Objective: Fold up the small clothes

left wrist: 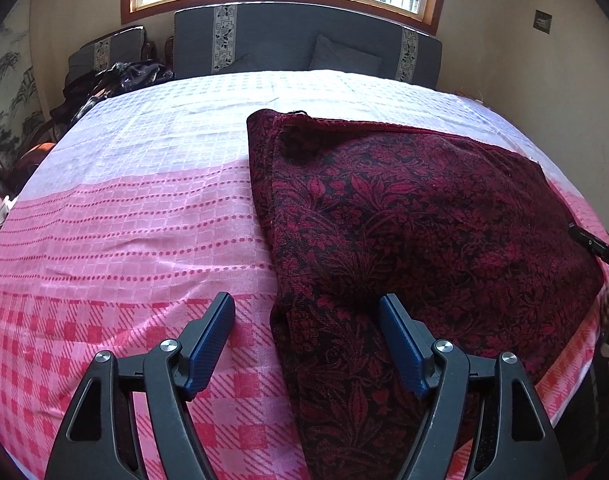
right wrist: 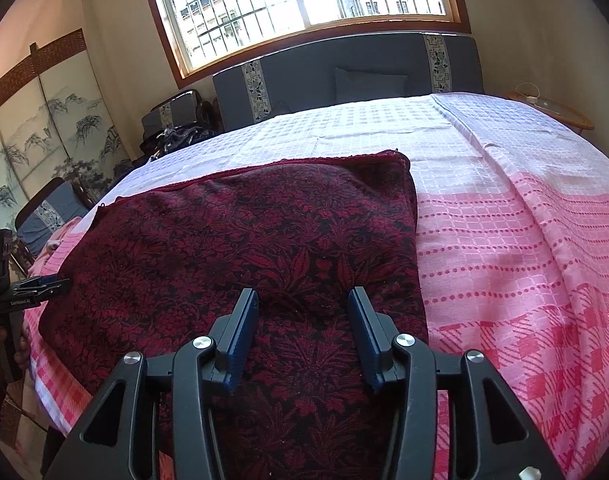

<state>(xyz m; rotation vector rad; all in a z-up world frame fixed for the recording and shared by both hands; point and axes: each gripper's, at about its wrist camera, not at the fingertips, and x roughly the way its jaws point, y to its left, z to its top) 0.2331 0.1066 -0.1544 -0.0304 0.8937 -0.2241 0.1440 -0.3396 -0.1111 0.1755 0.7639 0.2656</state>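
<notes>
Over garment (right wrist: 240, 248), hand-held grippers (right wrist: 302, 304) seemingly open.

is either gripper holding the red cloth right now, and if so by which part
Nothing is held. The left gripper is open over the left edge of the dark red patterned cloth, and the right gripper is open above the cloth's near part.

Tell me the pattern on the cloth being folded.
The cloth has a dark red floral and leaf pattern on black, clearest in the right wrist view.
</notes>
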